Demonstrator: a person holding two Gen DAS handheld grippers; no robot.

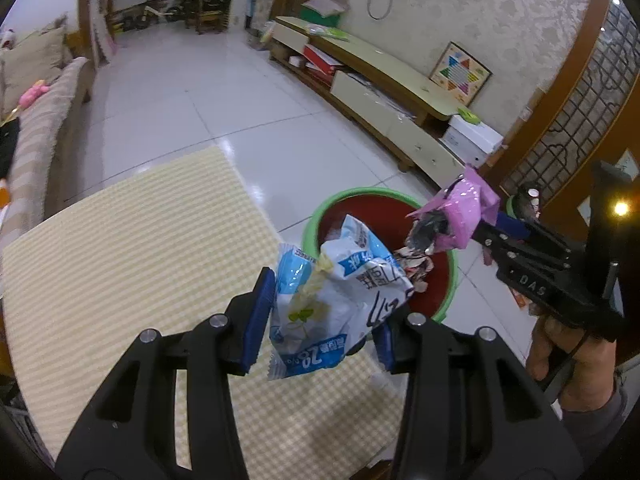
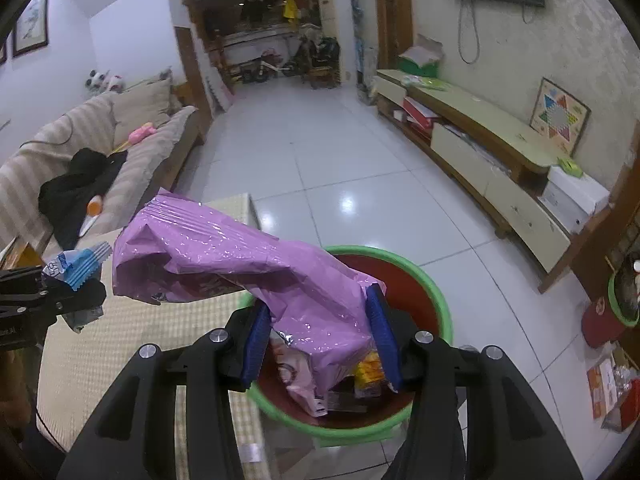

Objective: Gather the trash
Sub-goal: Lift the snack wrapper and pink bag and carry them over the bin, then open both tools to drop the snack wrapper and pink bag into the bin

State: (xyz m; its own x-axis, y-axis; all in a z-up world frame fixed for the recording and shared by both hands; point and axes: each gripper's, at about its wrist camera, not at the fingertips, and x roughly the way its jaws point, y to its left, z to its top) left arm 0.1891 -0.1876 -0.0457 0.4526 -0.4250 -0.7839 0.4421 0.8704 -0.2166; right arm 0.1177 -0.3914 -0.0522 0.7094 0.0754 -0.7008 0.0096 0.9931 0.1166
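Note:
My left gripper (image 1: 320,316) is shut on a crumpled blue-and-white snack wrapper (image 1: 336,296), held over the edge of the table beside the bin. My right gripper (image 2: 320,340) is shut on a crumpled pink wrapper (image 2: 240,264), held right above a red trash bin with a green rim (image 2: 436,292). Some wrappers lie inside the bin. In the left wrist view the bin (image 1: 332,200) stands on the floor past the table edge, and the right gripper (image 1: 452,228) with the pink wrapper (image 1: 466,208) hangs over its right side. The left gripper (image 2: 72,288) shows at the left edge of the right wrist view.
A table with a yellow checked cloth (image 1: 140,248) lies below and to the left. A striped sofa (image 2: 80,152) stands at the left, a long low TV cabinet (image 2: 480,136) along the right wall. White tiled floor (image 2: 320,152) stretches ahead. A second green-rimmed bin (image 2: 622,300) is at far right.

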